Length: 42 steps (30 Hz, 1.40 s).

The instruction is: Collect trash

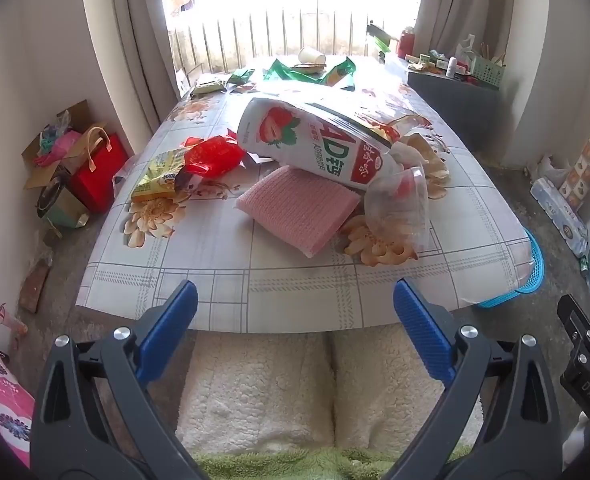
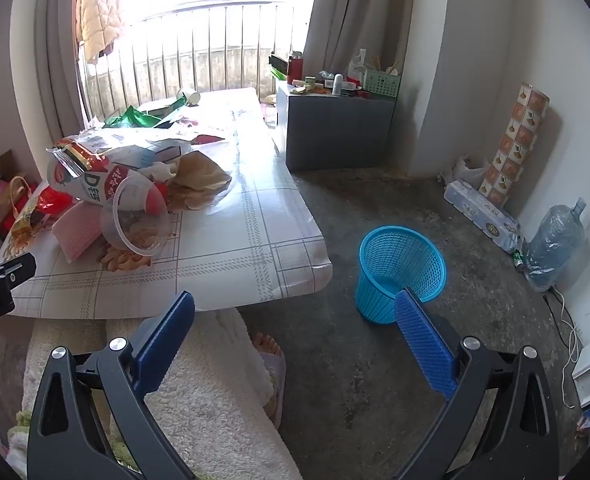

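While both grippers hang wide apart and hold nothing, the left gripper (image 1: 295, 320) faces the table (image 1: 295, 280) edge. Wrappers, a strawberry drink bag (image 1: 315, 144) and a clear cup (image 1: 399, 208) litter the table. The right gripper (image 2: 295, 328) hangs near a blue basket (image 2: 399, 272) on the floor.

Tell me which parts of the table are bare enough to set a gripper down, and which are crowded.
Free: the near strip of the table between its front edge and the pink pad, and the right side toward the blue basket. Crowded: the middle, where the strawberry package, clear cup and red wrapper pile up, and the far end with green wrappers.
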Motion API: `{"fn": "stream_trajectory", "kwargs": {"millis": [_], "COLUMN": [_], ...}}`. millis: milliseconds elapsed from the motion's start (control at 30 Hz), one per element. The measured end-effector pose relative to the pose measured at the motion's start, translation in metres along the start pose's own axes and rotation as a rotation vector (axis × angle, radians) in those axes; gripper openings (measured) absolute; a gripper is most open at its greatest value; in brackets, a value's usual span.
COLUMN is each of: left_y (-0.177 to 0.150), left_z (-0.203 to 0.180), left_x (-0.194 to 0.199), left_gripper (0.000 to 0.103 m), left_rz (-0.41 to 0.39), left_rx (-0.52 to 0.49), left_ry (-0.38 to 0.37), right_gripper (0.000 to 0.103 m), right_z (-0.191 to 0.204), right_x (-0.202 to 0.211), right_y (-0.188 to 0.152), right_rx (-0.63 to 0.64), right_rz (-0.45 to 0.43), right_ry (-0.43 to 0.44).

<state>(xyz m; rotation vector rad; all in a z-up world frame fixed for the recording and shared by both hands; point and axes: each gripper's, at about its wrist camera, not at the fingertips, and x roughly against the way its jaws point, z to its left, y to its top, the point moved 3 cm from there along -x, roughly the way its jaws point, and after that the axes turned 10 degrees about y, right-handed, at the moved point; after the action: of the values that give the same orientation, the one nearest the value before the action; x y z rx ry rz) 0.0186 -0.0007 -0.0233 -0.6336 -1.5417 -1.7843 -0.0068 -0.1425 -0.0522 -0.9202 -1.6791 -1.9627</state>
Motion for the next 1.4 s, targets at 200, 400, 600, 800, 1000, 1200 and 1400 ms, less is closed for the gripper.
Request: {"fn": "stream_trajectory", "kwargs": {"millis": [200,400,600,800,1000,1200,1400], "left_y": [-0.0043,-0.0041,-0.0030,-0.0029,-0.0029,-0.0035,-0.0028], "left_z": [-0.0004,-0.0003,0.0001,0.0002,0.0002,0.0002,0.0003], "left_x": [-0.0029,-0.0029,-0.0027,-0.0027,-0.0027,-0.0030,-0.0026], "left_gripper": [0.094,0.094,0.094,0.094,0.094,0.094,0.094], "left_rz": [0.004,0.005,0.007,0.007,0.007,0.007,0.008], "left_rx": [-0.002,-0.002,-0.001,-0.001,-0.002,-0.002,-0.001], "left_ry": [-0.003,-0.003,-0.004,-0.005,-0.004,-0.004,-0.004], "right_gripper": [0.097,0.097,0.097,0.097,0.097,0.097,0.097], "right_z": [0.0002,0.0005,0.0008,0.0014,0.0012,0.0009,0.0002], "right_x": [-0.0003,-0.0001,-0.0009,-0.0014,-0.0032,-0.0025,-0.0028], "right_y": [0.0002,-0.0005,-0.0004,-0.0004,-0.0014,-0.0004,-0.0022], "right_rx": [0.001,0.001,0.001,0.000,-0.001,-0.001,-0.001], "right_rz": [0.000,0.001,0.001,0.002,0.003,0.003,0.006], "right_ry": [-0.003,-0.002,-0.002,-0.002,-0.002,-0.007,-0.009]}}
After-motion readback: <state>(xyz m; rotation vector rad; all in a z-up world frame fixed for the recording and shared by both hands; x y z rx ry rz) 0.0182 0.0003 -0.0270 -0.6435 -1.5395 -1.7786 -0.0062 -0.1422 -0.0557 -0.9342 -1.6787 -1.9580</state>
